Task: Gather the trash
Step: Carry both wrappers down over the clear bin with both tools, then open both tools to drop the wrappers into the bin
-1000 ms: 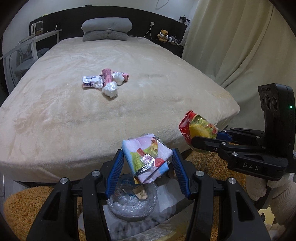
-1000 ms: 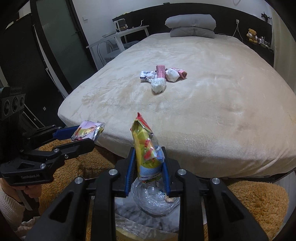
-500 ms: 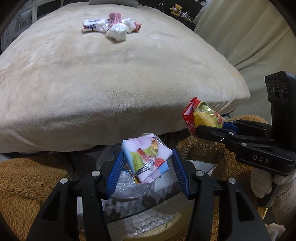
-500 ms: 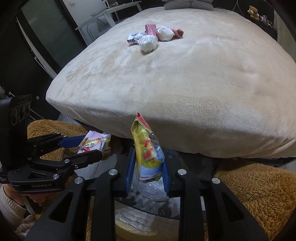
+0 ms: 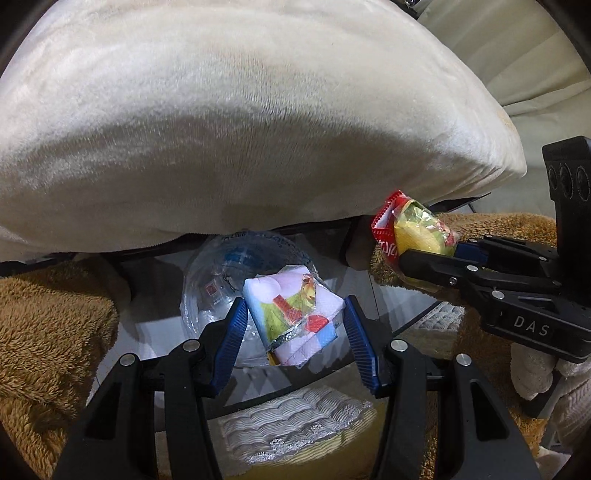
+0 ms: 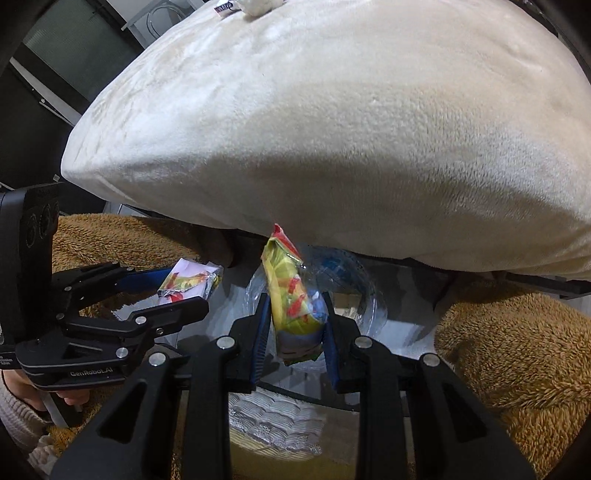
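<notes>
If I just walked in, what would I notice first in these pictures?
Probably the bright trash in the two grippers: the left gripper squeezes a pink and white wrapper, and the right gripper pinches a yellow snack bag. Both hang right over a clear plastic bag on the floor, below the edge of a big cream bed.

A bed (image 6: 369, 122) under a cream plush blanket fills the upper part of both views; crumpled wrappers (image 6: 251, 4) lie at its far end. Below it, brown shaggy rugs (image 5: 48, 325) cover the floor
</notes>
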The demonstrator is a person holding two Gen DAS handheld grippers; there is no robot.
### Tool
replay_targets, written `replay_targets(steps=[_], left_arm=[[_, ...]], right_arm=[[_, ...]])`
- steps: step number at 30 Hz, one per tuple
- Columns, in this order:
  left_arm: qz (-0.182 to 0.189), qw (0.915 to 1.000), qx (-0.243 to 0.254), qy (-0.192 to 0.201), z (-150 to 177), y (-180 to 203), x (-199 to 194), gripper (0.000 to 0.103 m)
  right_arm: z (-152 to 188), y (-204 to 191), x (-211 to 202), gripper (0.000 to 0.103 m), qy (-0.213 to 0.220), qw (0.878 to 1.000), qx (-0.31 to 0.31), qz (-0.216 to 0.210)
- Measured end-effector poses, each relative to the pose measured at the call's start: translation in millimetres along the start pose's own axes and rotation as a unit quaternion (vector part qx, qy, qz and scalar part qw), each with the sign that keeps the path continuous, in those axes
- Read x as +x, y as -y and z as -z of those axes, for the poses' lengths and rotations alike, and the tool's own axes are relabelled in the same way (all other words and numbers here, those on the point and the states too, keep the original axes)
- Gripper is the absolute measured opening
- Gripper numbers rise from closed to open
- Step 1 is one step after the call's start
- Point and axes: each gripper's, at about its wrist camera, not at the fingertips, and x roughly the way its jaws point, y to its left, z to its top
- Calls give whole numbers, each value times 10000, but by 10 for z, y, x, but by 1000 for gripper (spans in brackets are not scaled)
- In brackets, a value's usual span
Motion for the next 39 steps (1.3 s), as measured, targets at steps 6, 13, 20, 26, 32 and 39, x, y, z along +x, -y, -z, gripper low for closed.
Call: replay_targets(steps=[6, 13, 20, 26, 32, 39], left_arm=[[78, 9991, -210, -362, -26, -165, 241, 52], [119, 9965, -426, -714, -14, -297, 417, 52], [125, 9952, -508, -832, 14, -332, 466, 52], [56, 9949, -445, -903, 20, -302, 477, 59], [-33, 9951, -491, -856, 23, -329, 429, 67], [-40, 9969, -527, -581, 4, -330, 248, 67]], right_arm=[[-14, 39, 257, 28, -418, 9990, 141, 41], [-63, 126, 465, 29, -798, 9964, 296, 49], [-122, 160, 542, 29, -919, 9952, 308, 103], [-106, 140, 550, 61, -863, 9955, 381, 73], [-109, 193, 492, 64, -741, 9961, 486, 47], [-110, 145, 254, 69, -251, 9990, 362, 114]])
